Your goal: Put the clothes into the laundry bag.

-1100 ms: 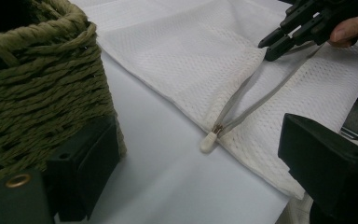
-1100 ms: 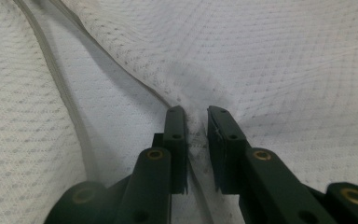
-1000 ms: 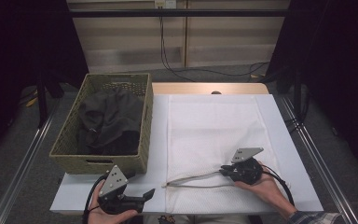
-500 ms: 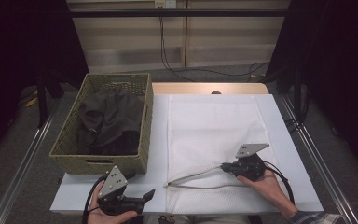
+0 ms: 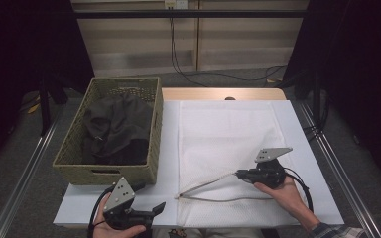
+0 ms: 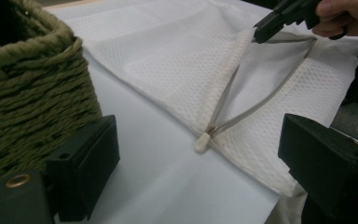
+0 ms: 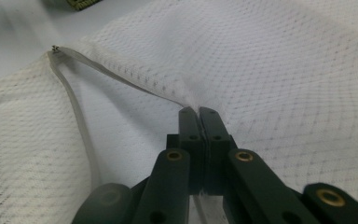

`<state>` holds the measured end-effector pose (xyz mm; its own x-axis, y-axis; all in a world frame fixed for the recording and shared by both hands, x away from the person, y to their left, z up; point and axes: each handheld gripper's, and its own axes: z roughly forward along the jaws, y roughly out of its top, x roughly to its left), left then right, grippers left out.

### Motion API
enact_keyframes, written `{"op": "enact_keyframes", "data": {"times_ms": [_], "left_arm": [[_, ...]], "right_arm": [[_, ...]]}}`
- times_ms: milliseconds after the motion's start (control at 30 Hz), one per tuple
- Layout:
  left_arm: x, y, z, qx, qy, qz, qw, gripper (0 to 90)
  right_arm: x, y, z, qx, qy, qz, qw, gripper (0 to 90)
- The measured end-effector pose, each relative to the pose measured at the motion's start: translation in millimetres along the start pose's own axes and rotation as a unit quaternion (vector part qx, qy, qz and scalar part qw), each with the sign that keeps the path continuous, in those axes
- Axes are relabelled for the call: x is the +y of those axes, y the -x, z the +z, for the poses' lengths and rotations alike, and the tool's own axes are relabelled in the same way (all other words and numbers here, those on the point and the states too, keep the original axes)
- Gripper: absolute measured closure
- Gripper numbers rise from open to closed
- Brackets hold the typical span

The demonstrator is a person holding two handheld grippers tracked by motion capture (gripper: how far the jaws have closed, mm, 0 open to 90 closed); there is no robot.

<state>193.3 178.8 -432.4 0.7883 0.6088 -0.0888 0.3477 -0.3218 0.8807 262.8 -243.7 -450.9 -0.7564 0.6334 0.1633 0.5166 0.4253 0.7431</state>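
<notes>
The mesh laundry bag [image 5: 228,148] is lying flat on the white table [image 5: 168,144], just beside the woven basket [image 5: 79,171] holding dark clothes [image 5: 114,131]. The right gripper [image 5: 238,173] is now pinching the upper edge of the bag's unzipped opening [image 6: 242,100], its jaws having just been closing onto the fabric and now pressed together on it. Compared with a second ago, that edge is being lifted a little higher, gaping the opening wider. The left gripper [image 5: 159,207] is staying at the table's near edge, jaws standing apart with nothing between them.
</notes>
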Motion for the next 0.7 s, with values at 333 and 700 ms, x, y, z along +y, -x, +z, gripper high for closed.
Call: {"op": "enact_keyframes", "data": {"times_ms": [333,700], "left_arm": [[-2.6,0.8,-3.8,0.007,-0.001,-0.004,1.0000,12.2],[-4.2,0.3,-5.8,0.020,-0.005,-0.010,0.9997,14.3]], "right_arm": [[14.6,2.7,-9.1,0.011,0.035,0.004,0.9993,89.3],[36.3,7.8,-20.6,0.018,0.066,-0.004,0.9977,89.4]]}}
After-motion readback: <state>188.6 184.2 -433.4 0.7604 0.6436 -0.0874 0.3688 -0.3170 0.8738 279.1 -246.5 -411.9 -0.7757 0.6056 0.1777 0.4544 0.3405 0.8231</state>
